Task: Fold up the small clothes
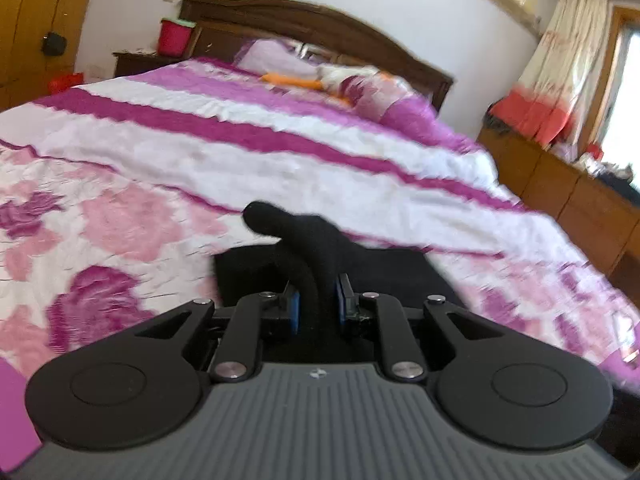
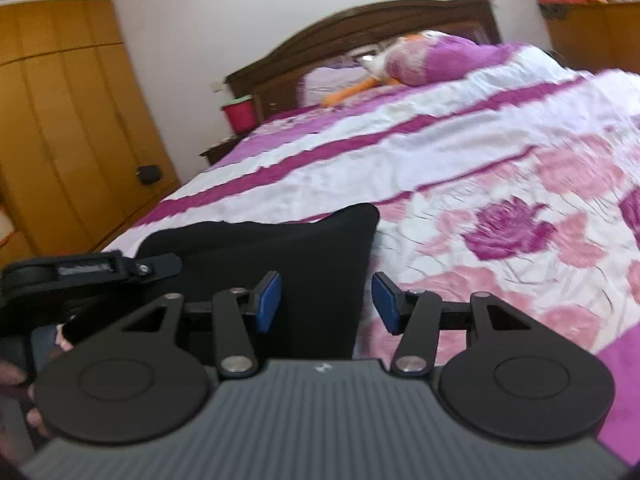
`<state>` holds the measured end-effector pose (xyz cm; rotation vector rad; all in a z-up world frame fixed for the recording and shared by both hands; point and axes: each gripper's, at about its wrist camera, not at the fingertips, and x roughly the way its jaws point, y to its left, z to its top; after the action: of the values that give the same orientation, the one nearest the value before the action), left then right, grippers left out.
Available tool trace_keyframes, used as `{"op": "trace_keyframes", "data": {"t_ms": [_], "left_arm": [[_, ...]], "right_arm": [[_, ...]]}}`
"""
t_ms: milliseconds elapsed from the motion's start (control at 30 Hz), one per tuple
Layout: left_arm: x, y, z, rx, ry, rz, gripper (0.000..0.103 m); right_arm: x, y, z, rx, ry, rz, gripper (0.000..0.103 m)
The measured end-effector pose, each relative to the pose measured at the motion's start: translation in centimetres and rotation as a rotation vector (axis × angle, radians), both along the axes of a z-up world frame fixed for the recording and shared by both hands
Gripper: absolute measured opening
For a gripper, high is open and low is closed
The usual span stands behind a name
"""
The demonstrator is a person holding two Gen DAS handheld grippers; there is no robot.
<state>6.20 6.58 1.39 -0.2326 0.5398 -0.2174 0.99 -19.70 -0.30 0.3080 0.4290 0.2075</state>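
A black garment point(image 1: 400, 276) lies flat on the pink-and-white flowered quilt point(image 1: 160, 168) near the bed's front edge. My left gripper point(image 1: 318, 300) is shut on a bunched fold of this black cloth point(image 1: 304, 232), which rises from between the blue pads and curls over to the left. In the right wrist view the same garment point(image 2: 280, 240) is a dark sheet with its far right corner raised. My right gripper point(image 2: 326, 300) stands open above the garment's right edge, nothing pressed between its blue pads point(image 2: 269, 300). The left gripper's body point(image 2: 80, 272) and a hand point(image 2: 60, 340) show at the left.
The quilt point(image 2: 480, 152) stretches away to pillows point(image 2: 432, 60) and an orange thing point(image 1: 292, 80) by the dark wooden headboard point(image 1: 320, 20). A red bin point(image 1: 174, 36) sits on a nightstand. A wooden wardrobe point(image 2: 60, 120) stands left of the bed, low cabinets point(image 1: 560, 184) and curtains right.
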Motion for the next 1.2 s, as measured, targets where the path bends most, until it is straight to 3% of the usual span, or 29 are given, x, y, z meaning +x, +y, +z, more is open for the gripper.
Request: {"op": "trace_keyframes", "data": {"t_ms": [100, 200, 333, 433, 633, 767, 900, 1067, 1200], "left_arm": [[0.4, 1.3, -1.9, 0.029, 0.067, 0.033, 0.02], [0.3, 1.5, -3.1, 0.09, 0.073, 0.048, 0.022], [0.0, 1.7, -3.0, 0.117, 0.058, 0.049, 0.034], [-0.5, 2.0, -2.7, 0.119, 0.053, 0.063, 0.045], [-0.9, 1.6, -3.3, 0.201, 0.098, 0.088, 0.054], [-1.2, 2.1, -3.5, 0.175, 0.113, 0.099, 0.054], [-1.9, 2.7, -2.2, 0.116, 0.121, 0.073, 0.055], [-1.8, 2.9, -1.2, 0.015, 0.131, 0.004, 0.06], [-0.4, 2.6, -2.2, 0.016, 0.182, 0.016, 0.063]], "right_arm": [[0.3, 1.9, -0.5, -0.056, 0.02, 0.061, 0.054], [0.9, 3.4, -1.7, -0.069, 0.075, 0.109, 0.054], [0.8, 4.0, -2.0, -0.1, 0.072, 0.111, 0.056], [0.8, 3.4, -1.9, -0.059, 0.088, 0.109, 0.056], [0.7, 3.5, -2.2, -0.061, 0.088, 0.123, 0.057], [1.0, 3.6, -2.7, -0.058, 0.107, 0.136, 0.06], [1.2, 2.2, -2.6, 0.041, 0.144, 0.129, 0.061], [0.7, 1.0, -1.5, 0.111, 0.079, 0.087, 0.062], [1.6, 0.3, -2.0, 0.148, 0.11, 0.073, 0.065]]}}
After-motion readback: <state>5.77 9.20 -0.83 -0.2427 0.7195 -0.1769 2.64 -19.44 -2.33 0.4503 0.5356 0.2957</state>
